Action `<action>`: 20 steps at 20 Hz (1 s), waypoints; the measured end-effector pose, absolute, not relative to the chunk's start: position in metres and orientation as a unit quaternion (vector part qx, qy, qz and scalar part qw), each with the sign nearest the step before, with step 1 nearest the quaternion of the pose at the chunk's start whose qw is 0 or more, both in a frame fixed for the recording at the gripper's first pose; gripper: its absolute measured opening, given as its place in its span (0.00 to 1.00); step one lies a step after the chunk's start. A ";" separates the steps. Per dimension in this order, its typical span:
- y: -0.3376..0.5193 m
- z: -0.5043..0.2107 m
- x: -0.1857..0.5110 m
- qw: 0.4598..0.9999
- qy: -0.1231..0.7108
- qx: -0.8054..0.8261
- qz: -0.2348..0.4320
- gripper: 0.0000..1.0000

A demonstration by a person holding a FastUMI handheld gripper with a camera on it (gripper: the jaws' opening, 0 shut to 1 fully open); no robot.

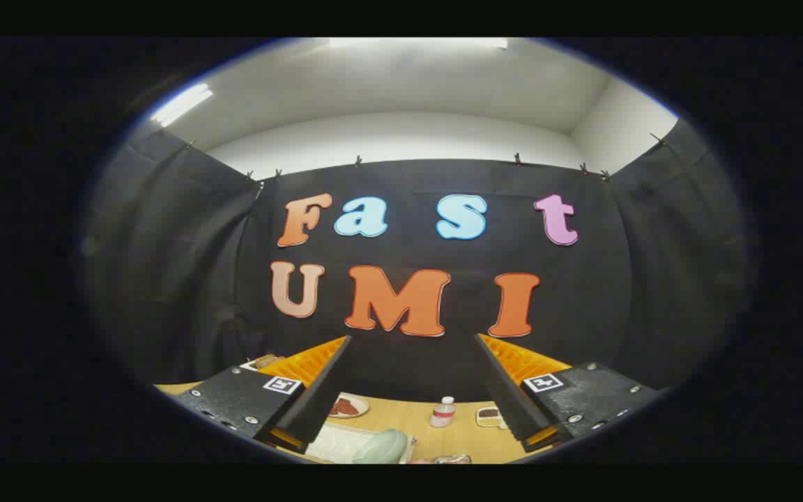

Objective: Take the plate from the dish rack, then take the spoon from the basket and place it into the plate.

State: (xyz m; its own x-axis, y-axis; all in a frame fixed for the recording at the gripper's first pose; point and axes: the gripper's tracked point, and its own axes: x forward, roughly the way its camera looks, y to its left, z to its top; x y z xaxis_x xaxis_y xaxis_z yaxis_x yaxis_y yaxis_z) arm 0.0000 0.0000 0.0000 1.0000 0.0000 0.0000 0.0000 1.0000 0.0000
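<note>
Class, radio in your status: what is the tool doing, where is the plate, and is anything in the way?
Tool open, holding nothing, raised above the wooden table. Pale green rounded plate low between the fingers, not gripped. Small clear bottle stands beyond it.

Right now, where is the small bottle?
In the gripper view the small bottle stands on the wooden table, ahead of the open tool, between a plate of food and a small dish.

Plate (380,446): pale green, rounded edge up, apparently standing on edge. It sits at the near side of a white dish rack (332,439), low between the fingers of the gripper (413,336), which are spread wide and hold nothing.
</note>
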 end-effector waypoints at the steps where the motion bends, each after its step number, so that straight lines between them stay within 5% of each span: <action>1: -0.003 -0.001 0.001 1.000 0.000 -0.001 0.005 1.00; 20: -0.020 -0.022 0.000 0.998 0.051 -0.003 0.032 1.00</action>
